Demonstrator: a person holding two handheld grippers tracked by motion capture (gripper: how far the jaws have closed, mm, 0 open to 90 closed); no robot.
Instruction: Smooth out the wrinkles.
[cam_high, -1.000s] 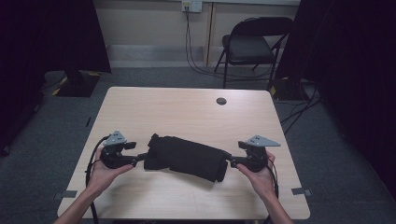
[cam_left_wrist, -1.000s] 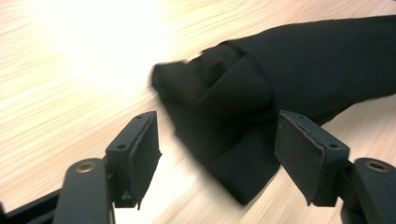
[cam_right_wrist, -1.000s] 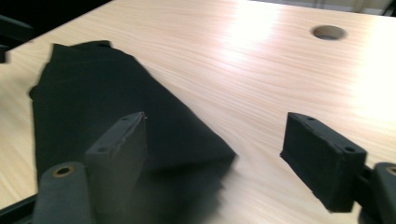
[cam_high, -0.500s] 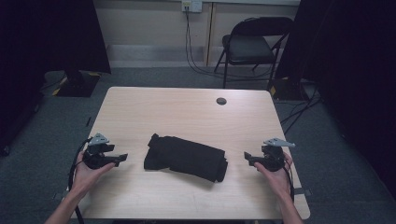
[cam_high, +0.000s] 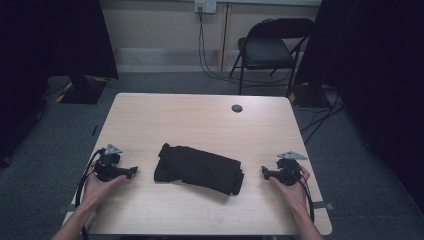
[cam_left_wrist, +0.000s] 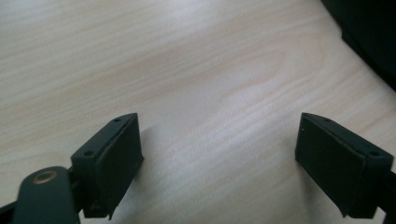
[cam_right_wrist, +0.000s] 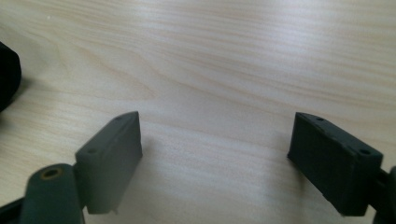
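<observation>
Cloth folded dark, folds unreadable, cut off at both gripper views' edges. Left gripper just opened wide, empty; right gripper released too.

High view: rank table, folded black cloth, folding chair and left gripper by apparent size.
1. table
2. folding chair, though it stands farther from the camera, so its rank against the cloth is unsure
3. folded black cloth
4. left gripper, jaws open on nothing
</observation>
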